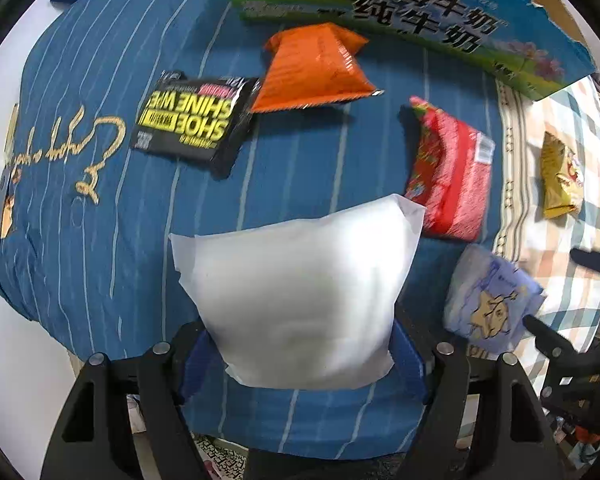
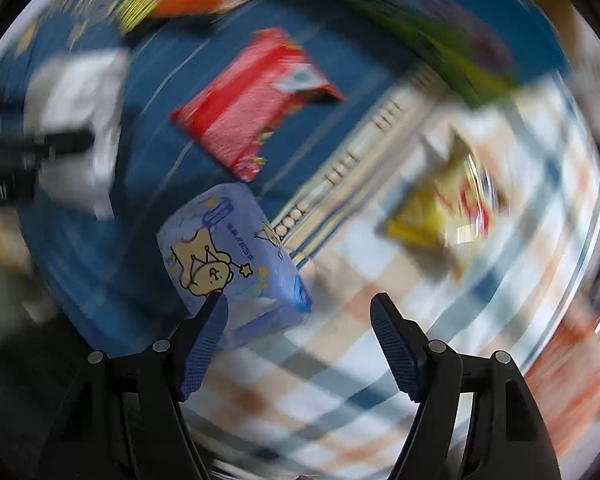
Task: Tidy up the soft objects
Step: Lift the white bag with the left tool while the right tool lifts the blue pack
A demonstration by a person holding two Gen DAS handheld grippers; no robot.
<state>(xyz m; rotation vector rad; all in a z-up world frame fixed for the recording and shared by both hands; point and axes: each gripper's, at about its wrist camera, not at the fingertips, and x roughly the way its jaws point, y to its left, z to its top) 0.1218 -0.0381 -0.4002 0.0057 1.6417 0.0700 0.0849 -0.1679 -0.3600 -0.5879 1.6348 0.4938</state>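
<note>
While your left gripper (image 1: 300, 356) pinches the white pouch (image 1: 300, 292), your right gripper (image 2: 300, 320) gapes empty.
Lavender tissue pack (image 2: 232, 256) touches its left finger; red pack (image 2: 252, 100) farther off on the blue cloth (image 1: 100, 240).

matt white pouch (image 1: 300, 296), glossy orange packet (image 1: 314, 68)

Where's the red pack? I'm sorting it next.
In the left wrist view, the red pack lies right of centre on the blue striped cloth, between the orange pouch and the lilac tissue pack.
</note>
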